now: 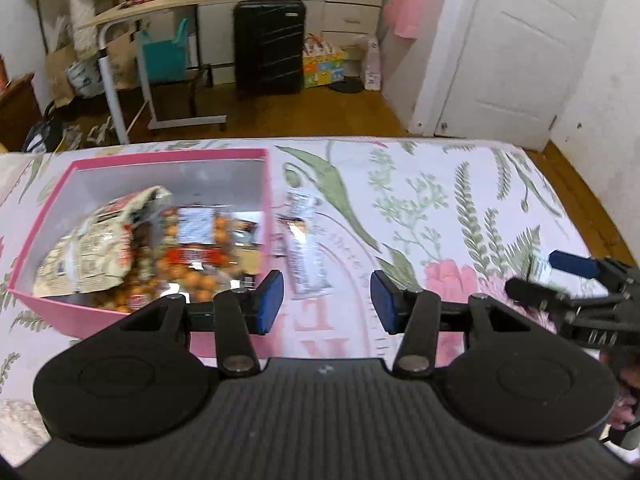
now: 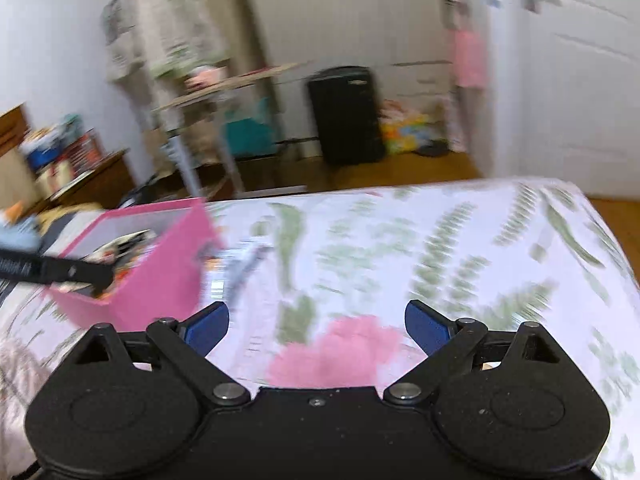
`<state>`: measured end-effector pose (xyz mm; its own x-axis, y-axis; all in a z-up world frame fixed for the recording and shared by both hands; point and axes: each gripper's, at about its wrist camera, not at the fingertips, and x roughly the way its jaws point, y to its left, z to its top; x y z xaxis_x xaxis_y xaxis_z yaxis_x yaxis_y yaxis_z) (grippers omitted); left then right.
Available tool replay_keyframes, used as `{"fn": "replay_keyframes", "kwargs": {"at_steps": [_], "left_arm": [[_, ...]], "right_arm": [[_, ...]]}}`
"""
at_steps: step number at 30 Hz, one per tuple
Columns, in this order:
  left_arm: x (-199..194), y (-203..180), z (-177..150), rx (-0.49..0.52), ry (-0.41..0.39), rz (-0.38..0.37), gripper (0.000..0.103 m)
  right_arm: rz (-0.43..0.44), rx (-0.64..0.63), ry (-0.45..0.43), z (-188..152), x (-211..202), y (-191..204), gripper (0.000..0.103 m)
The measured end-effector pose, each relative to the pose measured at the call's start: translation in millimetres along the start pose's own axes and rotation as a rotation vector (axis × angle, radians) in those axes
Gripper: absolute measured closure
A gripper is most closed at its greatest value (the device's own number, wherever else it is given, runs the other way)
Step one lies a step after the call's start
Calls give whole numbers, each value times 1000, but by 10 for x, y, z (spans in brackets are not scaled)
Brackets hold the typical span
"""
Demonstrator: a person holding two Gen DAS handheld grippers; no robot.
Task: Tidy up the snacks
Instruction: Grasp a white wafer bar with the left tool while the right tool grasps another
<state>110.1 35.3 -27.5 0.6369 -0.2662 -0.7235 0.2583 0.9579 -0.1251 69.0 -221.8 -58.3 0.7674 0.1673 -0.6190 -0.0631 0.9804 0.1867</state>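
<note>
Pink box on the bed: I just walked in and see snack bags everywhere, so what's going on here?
A person is sorting snacks with a hand-held tool in each hand. The pink box on the flowered bedspread already holds several snack bags. One white packet still lies on the bedspread just outside the box. The left tool and the right tool are both open and empty, hovering over the bed.

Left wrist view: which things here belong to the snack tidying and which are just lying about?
Job: pink box, snack bags inside it, white snack packet beside it on the bed.
Lying about: black suitcase, rolling desk, teal bag, toy box.
</note>
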Motion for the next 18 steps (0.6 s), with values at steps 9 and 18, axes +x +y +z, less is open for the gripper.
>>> {"fn": "replay_keyframes", "kwargs": {"at_steps": [9,18], "left_arm": [[673,-566,-164,-21,-13,180,55],[1264,-633,-281,-51,-60,453,54]], "right_arm": [[-142,133,7,-229,77,-586,7],[-168,300,9,-464,284,-1032,10]]}}
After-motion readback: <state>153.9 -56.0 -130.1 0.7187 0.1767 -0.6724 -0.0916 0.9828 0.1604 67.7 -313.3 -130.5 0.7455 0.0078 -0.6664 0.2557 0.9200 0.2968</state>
